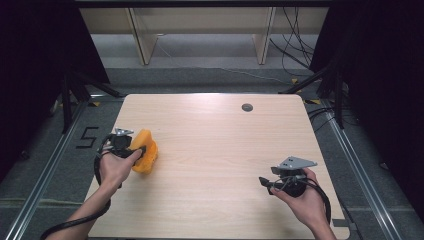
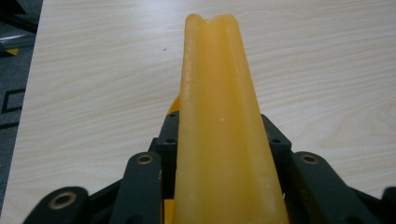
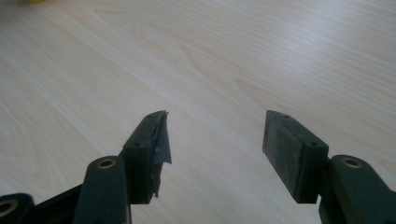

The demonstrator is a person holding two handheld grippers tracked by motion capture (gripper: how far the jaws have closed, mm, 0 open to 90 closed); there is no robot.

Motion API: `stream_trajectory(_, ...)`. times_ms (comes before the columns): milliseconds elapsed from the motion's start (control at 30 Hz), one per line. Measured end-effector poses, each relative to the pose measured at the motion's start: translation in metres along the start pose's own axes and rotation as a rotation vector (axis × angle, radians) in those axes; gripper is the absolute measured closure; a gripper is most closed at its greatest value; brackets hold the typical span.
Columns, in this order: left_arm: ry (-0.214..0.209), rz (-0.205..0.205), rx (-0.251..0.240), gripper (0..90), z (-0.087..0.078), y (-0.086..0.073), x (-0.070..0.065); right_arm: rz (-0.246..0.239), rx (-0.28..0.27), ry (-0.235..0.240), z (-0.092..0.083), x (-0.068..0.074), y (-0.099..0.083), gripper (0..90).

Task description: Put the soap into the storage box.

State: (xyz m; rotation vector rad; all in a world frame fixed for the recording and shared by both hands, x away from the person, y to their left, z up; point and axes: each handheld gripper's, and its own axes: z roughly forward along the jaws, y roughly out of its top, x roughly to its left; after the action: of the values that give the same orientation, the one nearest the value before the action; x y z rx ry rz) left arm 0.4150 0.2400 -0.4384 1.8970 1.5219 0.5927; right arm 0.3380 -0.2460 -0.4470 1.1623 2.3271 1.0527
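A yellow-orange, wedge-like soft block [image 1: 146,151] sits at the left side of the wooden table [image 1: 215,135]. My left gripper [image 1: 140,149] is shut on it. In the left gripper view the block [image 2: 219,116] stands up between the two black jaws, which press on its sides, and its top edge has a shallow groove. My right gripper [image 1: 262,181] hovers near the table's front right, pointing left. Its jaws [image 3: 215,140] are open, with only bare wood between them. A sliver of the yellow block [image 3: 32,1] shows at the top left of the right gripper view.
A round grey grommet [image 1: 247,107] sits in the table's far edge. Left of the table, the floor carries a "5" marking [image 1: 89,136] and a black stand leg [image 1: 66,107]. Cables [image 1: 292,50] run along the floor behind and to the right.
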Motion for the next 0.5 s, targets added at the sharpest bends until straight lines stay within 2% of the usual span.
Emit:
stream_trajectory(33, -0.001, -0.006, -0.003, 60.6, 0.001, -0.002, -0.001, 0.013, 0.006, 0.004, 0.000, 0.001, 0.000, 41.1)
stream_trajectory(133, -0.002, -0.003, 0.006, 60.5, 0.006, -0.006, -0.004, -0.007, 0.001, 0.003, 0.001, 0.000, 0.000, 41.2)
stream_trajectory(333, -0.007, -0.017, 0.005, 60.4, 0.010, -0.012, -0.003, -0.004, 0.004, 0.008, 0.000, 0.001, 0.000, 41.3)
stream_trajectory(433, -0.003, -0.005, 0.004, 60.2, 0.010, -0.013, -0.003, -0.012, 0.010, 0.011, 0.000, 0.001, 0.000, 41.4)
stream_trajectory(500, -0.006, -0.004, 0.005, 60.0, 0.010, -0.013, -0.002, 0.004, 0.016, 0.018, 0.000, 0.003, 0.000, 41.4)
